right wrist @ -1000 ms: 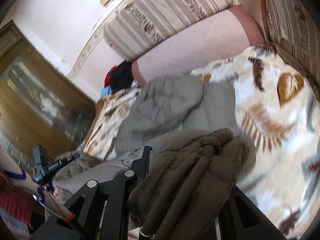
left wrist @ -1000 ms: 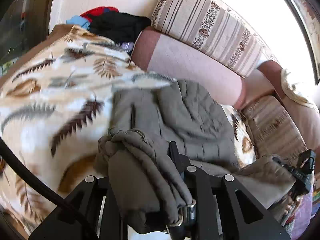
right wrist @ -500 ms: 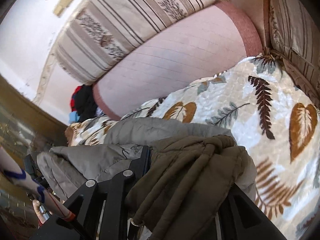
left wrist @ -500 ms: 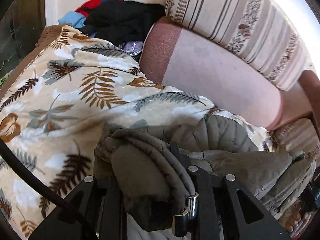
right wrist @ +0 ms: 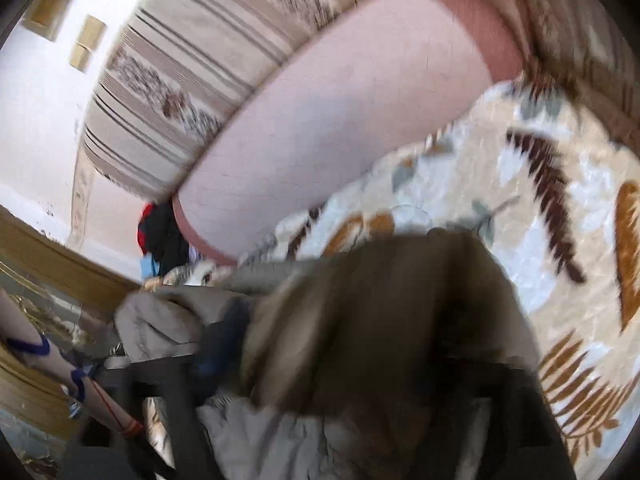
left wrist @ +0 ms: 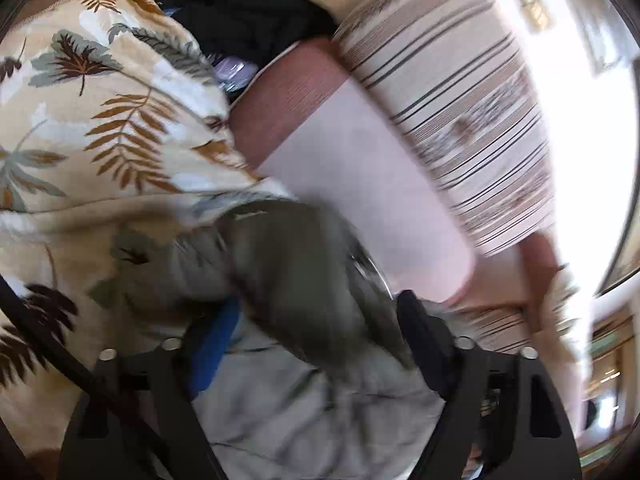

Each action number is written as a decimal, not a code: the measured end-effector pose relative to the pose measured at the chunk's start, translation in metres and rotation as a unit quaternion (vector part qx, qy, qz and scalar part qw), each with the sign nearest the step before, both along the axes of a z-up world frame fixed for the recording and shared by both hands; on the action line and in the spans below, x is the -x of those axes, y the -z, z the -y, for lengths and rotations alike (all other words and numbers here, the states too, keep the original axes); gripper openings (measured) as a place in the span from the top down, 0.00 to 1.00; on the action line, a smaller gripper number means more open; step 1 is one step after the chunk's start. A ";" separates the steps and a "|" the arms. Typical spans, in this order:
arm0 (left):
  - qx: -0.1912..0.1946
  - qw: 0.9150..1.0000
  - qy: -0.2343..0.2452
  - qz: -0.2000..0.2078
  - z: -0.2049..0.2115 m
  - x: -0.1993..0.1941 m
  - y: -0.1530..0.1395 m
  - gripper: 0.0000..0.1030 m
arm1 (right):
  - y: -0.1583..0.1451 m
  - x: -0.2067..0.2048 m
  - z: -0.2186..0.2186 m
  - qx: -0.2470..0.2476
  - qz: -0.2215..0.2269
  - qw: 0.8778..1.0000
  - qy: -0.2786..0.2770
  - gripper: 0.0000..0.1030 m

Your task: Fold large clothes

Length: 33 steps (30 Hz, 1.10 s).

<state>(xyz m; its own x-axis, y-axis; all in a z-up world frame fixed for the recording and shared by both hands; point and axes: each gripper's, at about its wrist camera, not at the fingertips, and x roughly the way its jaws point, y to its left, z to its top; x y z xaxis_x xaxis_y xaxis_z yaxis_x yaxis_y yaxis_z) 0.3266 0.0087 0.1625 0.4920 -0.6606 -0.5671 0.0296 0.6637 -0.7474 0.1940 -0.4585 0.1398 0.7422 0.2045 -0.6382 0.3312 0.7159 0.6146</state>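
The big grey-green jacket (left wrist: 304,280) lies bunched on the leaf blanket (left wrist: 100,128), near the front edge of the sofa. In our left view a thick fold of it sits between the fingers of our left gripper (left wrist: 316,320). The jaws have just been opening and now stand wide, so the pads do not press the cloth. Our right gripper (right wrist: 360,360) has also just been opening. The brown-grey fold (right wrist: 380,320) still lies between its spread jaws, loose, but this view is very blurry.

Far behind the jacket stands the pink sofa back (left wrist: 360,168) with a striped cushion (left wrist: 460,112) on top. To the left of the jacket, the blanket has bare room.

Only the left view shows the dark clothes pile (left wrist: 248,12) up close. Only the right view shows the wide bare blanket on the right (right wrist: 560,280) and a person's arm (right wrist: 48,360) at the near left.
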 end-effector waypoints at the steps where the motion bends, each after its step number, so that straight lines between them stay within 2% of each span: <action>1: 0.008 1.000 0.008 0.010 0.002 0.004 -0.007 0.20 | -0.007 0.004 -0.003 0.020 0.013 1.000 0.008 0.10; 2: 0.001 1.000 0.017 0.020 0.007 0.009 -0.015 0.20 | -0.016 0.007 -0.008 0.044 0.025 0.999 0.007 0.10; 4: -0.045 0.997 0.029 0.046 0.024 0.023 -0.031 0.20 | -0.031 0.011 -0.024 0.088 0.031 0.996 -0.014 0.10; 5: -0.082 0.994 0.041 0.064 0.038 0.031 -0.038 0.20 | -0.035 0.014 -0.035 0.110 0.031 0.993 -0.027 0.10; 7: -0.165 0.979 0.067 0.102 0.075 0.051 -0.044 0.20 | -0.036 0.020 -0.066 0.170 0.026 0.983 -0.066 0.10; 9: -0.222 0.962 0.092 0.127 0.108 0.068 -0.038 0.20 | -0.025 0.028 -0.089 0.217 0.018 0.972 -0.087 0.10; 11: -0.256 0.950 0.119 0.132 0.136 0.077 -0.025 0.20 | -0.005 0.031 -0.107 0.251 0.003 0.963 -0.102 0.10; 14: -0.293 0.937 0.143 0.123 0.167 0.074 0.004 0.20 | 0.018 0.027 -0.113 0.259 -0.015 0.960 -0.110 0.11; 20: -0.322 0.933 0.127 0.102 0.190 0.021 0.042 0.19 | 0.047 -0.011 -0.093 0.272 -0.040 0.958 -0.085 0.11; 25: -0.339 0.927 0.127 0.097 0.204 -0.020 0.062 0.10 | 0.061 -0.046 -0.071 0.263 -0.052 0.961 -0.073 0.11; 29: -0.342 0.927 0.122 0.093 0.212 -0.040 0.075 0.05 | 0.074 -0.072 -0.057 0.249 -0.063 0.964 -0.073 0.10; 33: -0.337 0.930 0.121 0.087 0.212 -0.044 0.075 0.04 | 0.083 -0.085 -0.049 0.229 -0.072 0.968 -0.070 0.08</action>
<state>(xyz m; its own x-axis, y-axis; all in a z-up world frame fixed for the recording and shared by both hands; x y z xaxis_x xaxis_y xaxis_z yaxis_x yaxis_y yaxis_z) 0.3708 -0.2028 0.0877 0.4981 -0.2864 -0.8185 0.3199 0.9380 -0.1336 0.2790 -0.4095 0.0572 0.6243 -0.0325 -0.7805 0.2693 0.9469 0.1759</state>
